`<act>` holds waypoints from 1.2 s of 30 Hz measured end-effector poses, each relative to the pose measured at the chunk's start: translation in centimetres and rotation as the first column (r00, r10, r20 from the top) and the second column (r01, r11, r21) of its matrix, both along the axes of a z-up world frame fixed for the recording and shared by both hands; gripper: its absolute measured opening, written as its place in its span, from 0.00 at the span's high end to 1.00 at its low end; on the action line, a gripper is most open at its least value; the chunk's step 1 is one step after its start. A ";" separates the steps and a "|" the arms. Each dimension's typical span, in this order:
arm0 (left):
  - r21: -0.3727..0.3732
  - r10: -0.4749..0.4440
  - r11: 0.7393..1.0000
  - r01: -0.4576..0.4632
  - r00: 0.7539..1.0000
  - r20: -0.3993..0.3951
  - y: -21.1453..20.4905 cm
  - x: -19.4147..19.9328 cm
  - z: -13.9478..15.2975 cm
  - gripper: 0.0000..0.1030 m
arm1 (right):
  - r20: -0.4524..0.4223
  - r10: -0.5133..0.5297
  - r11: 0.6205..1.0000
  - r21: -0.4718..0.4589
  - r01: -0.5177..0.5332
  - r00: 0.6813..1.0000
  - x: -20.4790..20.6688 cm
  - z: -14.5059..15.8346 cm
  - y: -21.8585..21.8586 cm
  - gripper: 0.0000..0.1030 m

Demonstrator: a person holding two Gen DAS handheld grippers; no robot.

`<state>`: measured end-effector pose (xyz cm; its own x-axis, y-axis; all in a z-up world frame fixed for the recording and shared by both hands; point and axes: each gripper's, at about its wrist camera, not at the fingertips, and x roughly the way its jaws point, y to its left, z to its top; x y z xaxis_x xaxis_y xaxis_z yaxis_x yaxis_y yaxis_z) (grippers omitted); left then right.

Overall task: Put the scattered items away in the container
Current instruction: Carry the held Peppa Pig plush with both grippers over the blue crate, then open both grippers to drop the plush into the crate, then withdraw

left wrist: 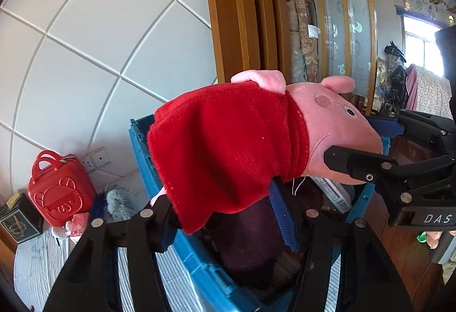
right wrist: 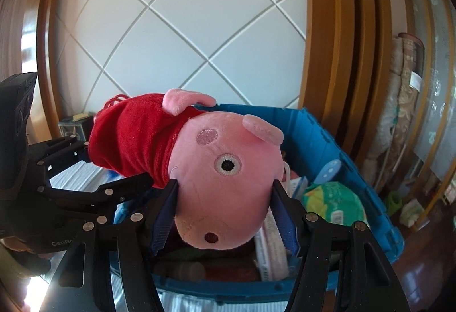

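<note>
Right hand-held gripper around pig plush head, above blue crate.

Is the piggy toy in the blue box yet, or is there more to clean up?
Not yet. The blue box already holds a green packet and other things. The pig plush hangs above it, head pinched by the right gripper, dress end by the left gripper. A red case sits outside.

home, bedroom | padded wall panel | wooden door frame | rolled rugs | red toy case
</note>
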<state>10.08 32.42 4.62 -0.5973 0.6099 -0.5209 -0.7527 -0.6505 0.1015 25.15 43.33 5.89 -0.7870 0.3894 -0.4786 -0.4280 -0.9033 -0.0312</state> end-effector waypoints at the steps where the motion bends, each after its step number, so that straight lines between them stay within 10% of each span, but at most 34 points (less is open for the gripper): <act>1: -0.019 -0.004 1.000 0.005 1.000 0.021 1.1 -0.1 -0.2 0.44 | 0.000 -0.012 1.000 -0.011 0.012 1.000 0.6 -0.2 1.0 0.39; 12: -0.278 0.110 0.959 -0.059 0.979 0.171 8.0 -2.3 -5.6 0.44 | 0.131 -0.131 0.983 -0.111 0.146 0.983 -1.8 -5.2 8.5 0.43; 29: -0.289 0.174 0.952 -0.105 0.958 0.226 7.4 -3.0 -5.8 0.39 | 0.244 -0.148 0.970 -0.156 0.189 0.958 -4.1 -7.4 10.1 0.42; 32: -0.266 0.166 0.958 -0.104 0.960 0.224 6.9 -2.7 -5.5 0.37 | 0.215 -0.156 0.972 -0.142 0.189 0.964 -2.4 -6.5 9.3 0.36; 36: -0.230 0.155 0.968 -0.105 0.965 0.214 6.3 -1.8 -5.0 0.31 | 0.166 -0.173 0.972 -0.128 0.195 0.971 -0.1 -5.1 8.1 0.00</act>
